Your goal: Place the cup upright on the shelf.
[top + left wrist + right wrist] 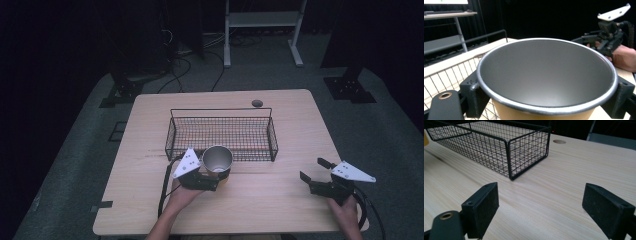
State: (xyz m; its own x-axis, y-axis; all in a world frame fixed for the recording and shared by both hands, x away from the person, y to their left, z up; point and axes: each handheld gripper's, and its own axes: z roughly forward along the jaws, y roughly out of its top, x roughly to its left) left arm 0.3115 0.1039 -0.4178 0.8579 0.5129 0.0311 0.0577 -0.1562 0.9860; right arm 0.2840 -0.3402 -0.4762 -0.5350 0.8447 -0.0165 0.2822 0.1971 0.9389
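Your left hand-held gripper clamps one cup, held at its 12 o'clock, beside one wire basket. Your right hand-held gripper rests open at the table's 4 o'clock.

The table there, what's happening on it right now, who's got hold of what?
A person holds a pair of tongs in each hand. The left tongs are shut on a yellow cup with a metal lining, held at the near edge of the empty black wire basket. The right tongs are open, holding nothing, over the bare wooden table.
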